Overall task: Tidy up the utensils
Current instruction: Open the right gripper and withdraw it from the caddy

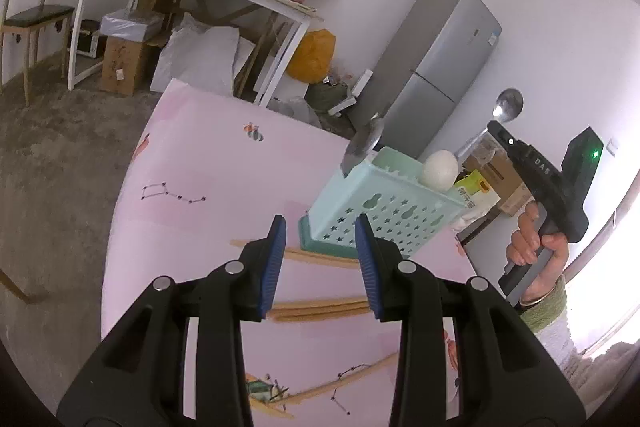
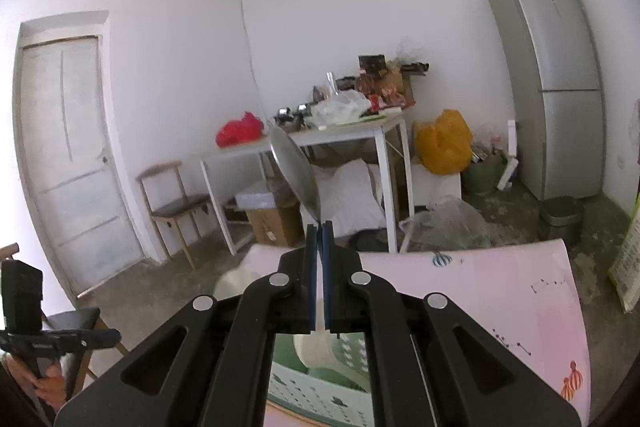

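My right gripper (image 2: 319, 227) clamps a steel spoon (image 2: 294, 171) above the holder (image 1: 380, 203), which has two utensils in already, while my left gripper (image 1: 320, 231) hangs open over chopsticks (image 1: 320, 309) waiting on the table (image 1: 192, 163).

Grippers: two, the left gripper (image 1: 320, 227) and the right gripper (image 2: 319, 231)
Metal spoons: two, one spoon (image 2: 294, 171) clamped, one ladle-like spoon (image 1: 366, 143) in the holder
Utensil holder (image 1: 384, 211): one
White egg-shaped object (image 1: 440, 169): one
Wooden chopsticks (image 1: 320, 309): several on the tabletop (image 1: 192, 187); exact count unclear
Fridge (image 2: 556, 83): one
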Demonstrator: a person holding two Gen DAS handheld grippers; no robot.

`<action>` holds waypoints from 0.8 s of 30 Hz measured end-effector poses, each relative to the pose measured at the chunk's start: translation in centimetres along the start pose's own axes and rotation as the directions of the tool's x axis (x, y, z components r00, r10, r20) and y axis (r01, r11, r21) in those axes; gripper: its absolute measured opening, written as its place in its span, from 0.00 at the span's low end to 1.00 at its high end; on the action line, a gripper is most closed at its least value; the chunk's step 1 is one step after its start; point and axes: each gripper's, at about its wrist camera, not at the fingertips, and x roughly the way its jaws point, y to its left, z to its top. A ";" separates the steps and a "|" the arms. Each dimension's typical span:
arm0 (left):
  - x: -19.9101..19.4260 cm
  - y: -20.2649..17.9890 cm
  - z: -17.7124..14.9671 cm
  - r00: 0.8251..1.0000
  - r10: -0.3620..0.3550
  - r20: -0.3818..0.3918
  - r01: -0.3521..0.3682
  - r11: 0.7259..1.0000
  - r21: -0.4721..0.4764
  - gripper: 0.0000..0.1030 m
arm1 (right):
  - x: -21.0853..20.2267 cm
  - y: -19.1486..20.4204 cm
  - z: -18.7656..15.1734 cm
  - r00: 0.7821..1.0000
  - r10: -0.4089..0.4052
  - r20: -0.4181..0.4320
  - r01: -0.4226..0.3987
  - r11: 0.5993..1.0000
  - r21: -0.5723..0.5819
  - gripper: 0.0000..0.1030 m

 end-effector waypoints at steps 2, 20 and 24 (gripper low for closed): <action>-0.1 0.4 -0.1 1.000 0.003 0.001 -0.003 1.000 -0.008 0.33 | 0.3 -0.3 -0.7 1.000 -0.012 -0.022 0.012 1.000 0.000 0.02; 0.0 0.9 -1.0 0.999 0.053 -0.002 -0.053 0.999 0.000 0.35 | 0.5 -0.4 -6.4 0.969 -0.160 -0.190 0.141 0.984 -0.110 0.38; 0.3 0.7 -1.0 0.997 0.074 -0.003 -0.074 0.997 0.018 0.35 | -1.2 -0.6 -6.1 0.972 -0.167 -0.164 0.154 0.984 -0.089 0.41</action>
